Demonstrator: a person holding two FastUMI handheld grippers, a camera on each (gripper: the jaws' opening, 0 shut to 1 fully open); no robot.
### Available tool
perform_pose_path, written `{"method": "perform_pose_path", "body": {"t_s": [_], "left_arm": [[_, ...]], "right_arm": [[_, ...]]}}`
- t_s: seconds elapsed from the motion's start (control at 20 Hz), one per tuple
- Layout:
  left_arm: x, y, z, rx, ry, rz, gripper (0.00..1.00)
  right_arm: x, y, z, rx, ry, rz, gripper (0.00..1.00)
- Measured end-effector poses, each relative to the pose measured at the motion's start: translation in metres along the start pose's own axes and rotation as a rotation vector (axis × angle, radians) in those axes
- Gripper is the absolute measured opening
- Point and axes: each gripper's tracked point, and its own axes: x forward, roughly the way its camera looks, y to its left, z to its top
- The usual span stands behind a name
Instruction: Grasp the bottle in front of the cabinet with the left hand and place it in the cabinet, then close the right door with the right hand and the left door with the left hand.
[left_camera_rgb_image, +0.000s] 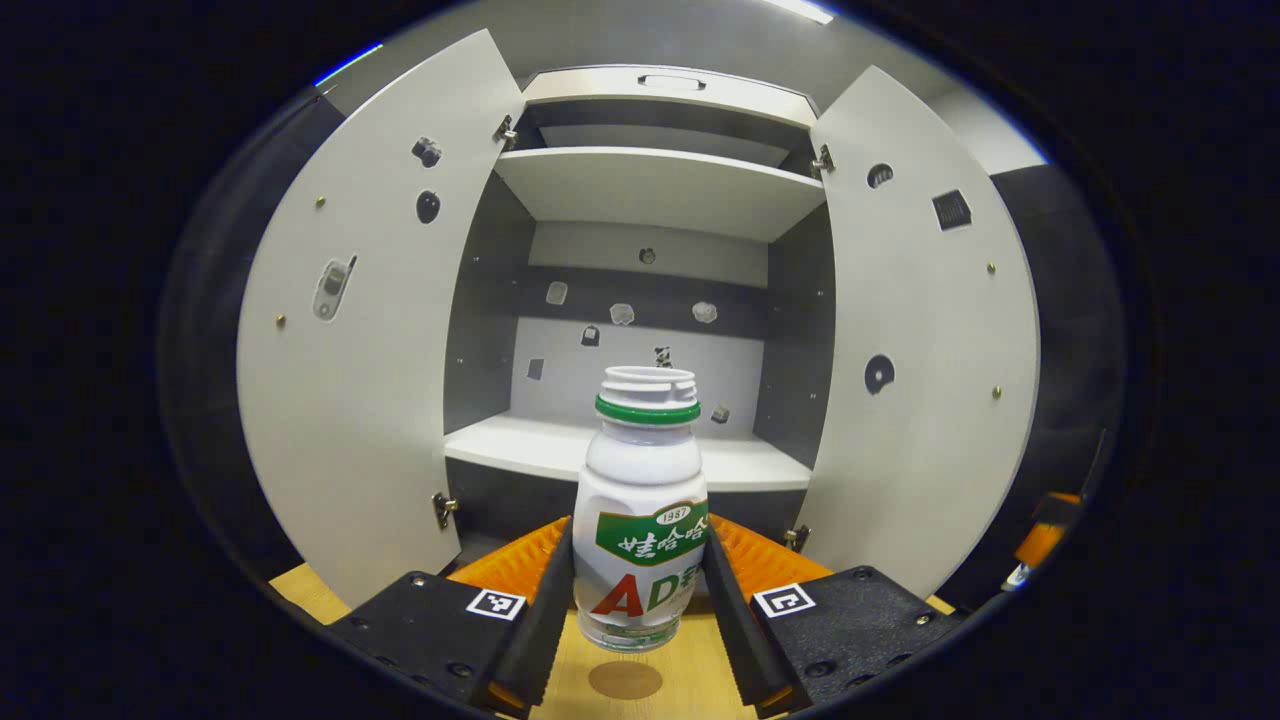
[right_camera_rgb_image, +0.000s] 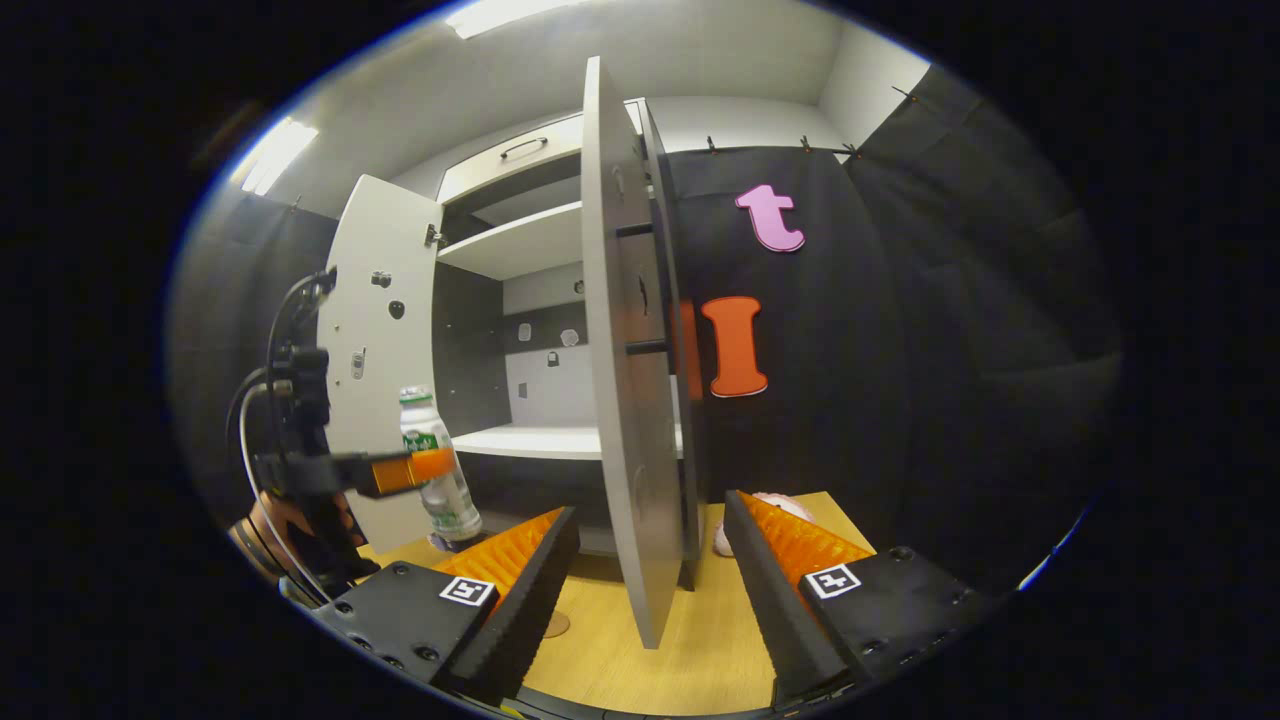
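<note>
Left gripper view: the left tool (left_camera_rgb_image: 640, 590) is seen closed on the bottle (left_camera_rgb_image: 642, 510), both fingers pressed against its sides at label height. The bottle is held upright and lifted clear of the wooden tabletop (left_camera_rgb_image: 640, 690), above a round mark (left_camera_rgb_image: 625, 680) near the tabletop's front edge. Beyond it the cabinet (left_camera_rgb_image: 650, 300) is seen with the left door (left_camera_rgb_image: 350, 330) and the right door (left_camera_rgb_image: 920, 340) swung wide; its lower shelf (left_camera_rgb_image: 560, 450) and upper shelf (left_camera_rgb_image: 660, 185) are visible behind the bottle.

Right gripper view: the right tool (right_camera_rgb_image: 650, 560) is held wide, nothing between its fingers, with the right door (right_camera_rgb_image: 625, 380) seen edge-on just ahead of the gap. A pale object (right_camera_rgb_image: 770, 505), too hidden to identify, lies on the tabletop (right_camera_rgb_image: 640, 650) behind that door. Farther off, the left tool (right_camera_rgb_image: 400, 470) and the bottle (right_camera_rgb_image: 435, 465) are seen before the left door (right_camera_rgb_image: 375, 350).
</note>
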Motion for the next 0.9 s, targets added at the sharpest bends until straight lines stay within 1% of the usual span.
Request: {"method": "perform_pose_path", "body": {"t_s": [0.15,0.2,0.25,0.35,0.4,0.45,0.6,0.65,0.7,0.8,0.9], "left_arm": [[0.055,0.006,0.062,-0.006,-0.042,-0.033,0.69],[0.076,0.007,0.081,0.001,-0.061,-0.045,0.69],[0.097,0.008,0.096,0.018,-0.075,-0.062,0.69],[0.134,0.005,0.11,0.05,-0.073,-0.086,0.69],[0.156,0.004,0.113,0.064,-0.064,-0.093,0.69],[0.176,0.004,0.111,0.081,-0.05,-0.1,0.69],[0.228,-0.006,0.095,0.118,0.003,-0.12,0.68],[0.238,-0.009,0.087,0.119,0.023,-0.119,0.69],[0.246,-0.012,0.079,0.113,0.04,-0.126,0.69],[0.271,-0.016,0.057,0.098,0.079,-0.139,0.69],[0.284,-0.018,0.041,0.075,0.109,-0.149,0.69]], "right_arm": [[0.0,-0.031,0.002,0.002,-0.002,-0.14,0.97],[-0.002,-0.039,0.003,0.012,-0.007,-0.181,0.89],[-0.006,-0.044,0.004,0.021,-0.013,-0.22,0.97],[-0.012,-0.057,0.002,0.029,-0.017,-0.305,0.99],[-0.016,-0.063,0.001,0.029,-0.018,-0.346,0.89],[-0.018,-0.066,0.0,0.029,-0.016,-0.385,0.99],[-0.026,-0.074,-0.006,0.038,-0.009,-0.481,0.98],[-0.03,-0.069,-0.011,0.041,-0.011,-0.51,0.89],[-0.032,-0.071,-0.011,0.043,-0.012,-0.54,0.98],[-0.037,-0.073,-0.011,0.047,-0.014,-0.593,0.98],[-0.04,-0.073,-0.009,0.056,-0.027,-0.619,0.98]]}}
